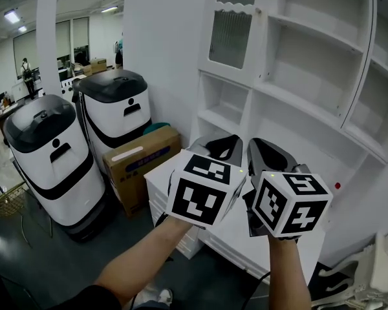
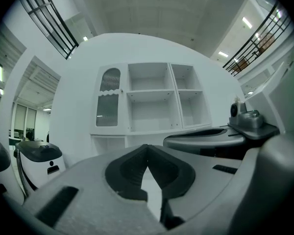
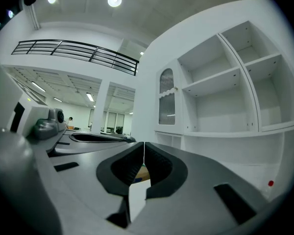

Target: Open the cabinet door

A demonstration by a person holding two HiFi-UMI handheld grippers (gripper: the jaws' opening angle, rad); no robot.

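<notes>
Left gripper [image 1: 221, 146] and right gripper [image 1: 266, 152] side by side, fingers pinched together on nothing — white cabinet [image 1: 310, 105] ahead, arched glass door [image 1: 231, 30] at upper left, shut.

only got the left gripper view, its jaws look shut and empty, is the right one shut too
Observer: Yes. The right gripper has its jaws together, with nothing between them.
Operator: anything low down that i can't see
Observer: A cardboard box stands on the floor just left of the low white unit.
Operator: and what's hidden behind the right gripper
Observer: A small red dot sits low on the right part of the cabinet.
</notes>
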